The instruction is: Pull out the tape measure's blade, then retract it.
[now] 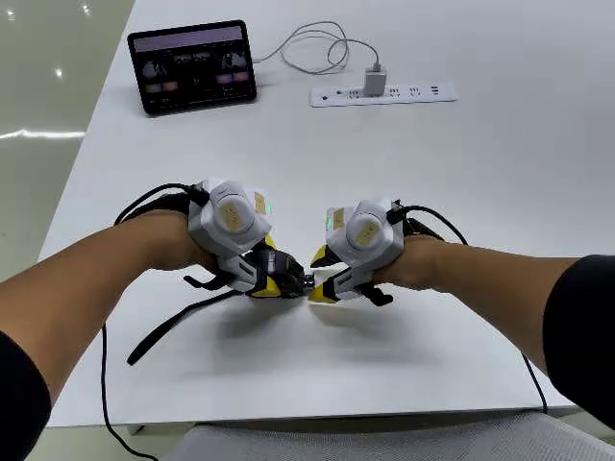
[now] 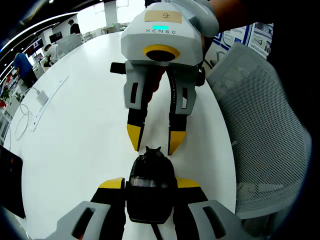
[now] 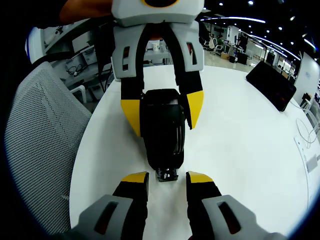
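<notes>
A black tape measure lies just above the white table, with my left gripper shut on its body. In the left gripper view the case sits between my yellow-tipped fingers. My right gripper faces it tip to tip and stands open. In the right gripper view the metal hook of the blade pokes out of the case, lying between my open fingertips with a small gap on each side. No length of blade is drawn out.
A tablet stands at the back left, and a power strip with a charger and white cable lies behind the centre. Black cables trail from both grippers. A mesh chair sits at the table's near edge.
</notes>
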Motion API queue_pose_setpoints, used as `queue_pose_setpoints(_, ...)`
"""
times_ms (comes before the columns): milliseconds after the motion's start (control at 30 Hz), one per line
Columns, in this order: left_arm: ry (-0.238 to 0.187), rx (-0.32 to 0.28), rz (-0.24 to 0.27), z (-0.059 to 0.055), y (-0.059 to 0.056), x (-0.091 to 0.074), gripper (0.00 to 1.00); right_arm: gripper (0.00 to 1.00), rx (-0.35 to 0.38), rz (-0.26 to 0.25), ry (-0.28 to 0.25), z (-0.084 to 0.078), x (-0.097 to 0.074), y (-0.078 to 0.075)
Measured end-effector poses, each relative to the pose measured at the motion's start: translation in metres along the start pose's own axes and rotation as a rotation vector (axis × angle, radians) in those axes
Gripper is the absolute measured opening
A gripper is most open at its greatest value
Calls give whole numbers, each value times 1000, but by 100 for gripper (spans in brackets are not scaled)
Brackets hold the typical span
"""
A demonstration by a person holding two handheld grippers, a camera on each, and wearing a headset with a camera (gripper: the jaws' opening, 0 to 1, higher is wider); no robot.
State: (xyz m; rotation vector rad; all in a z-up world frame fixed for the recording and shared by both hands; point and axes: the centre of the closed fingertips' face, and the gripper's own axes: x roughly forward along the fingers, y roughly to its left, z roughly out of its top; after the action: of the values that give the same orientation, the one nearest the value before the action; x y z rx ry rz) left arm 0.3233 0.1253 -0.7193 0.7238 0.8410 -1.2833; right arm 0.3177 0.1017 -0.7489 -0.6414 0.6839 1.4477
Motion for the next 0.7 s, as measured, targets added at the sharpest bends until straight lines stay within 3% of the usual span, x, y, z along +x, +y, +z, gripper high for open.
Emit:
queue_pose_setpoints(267,-4,-3,-2,0,0,0,32,15,0,-11,-7,2,4,-3)
queue_pose_setpoints(633,-14,-4,-4,0,0,0,32,12,-12,11,5,-2,9,0)
queue_pose_setpoints(700,-14,-4,-4,0,0,0,33,11,13,18,0,-2,10,-1)
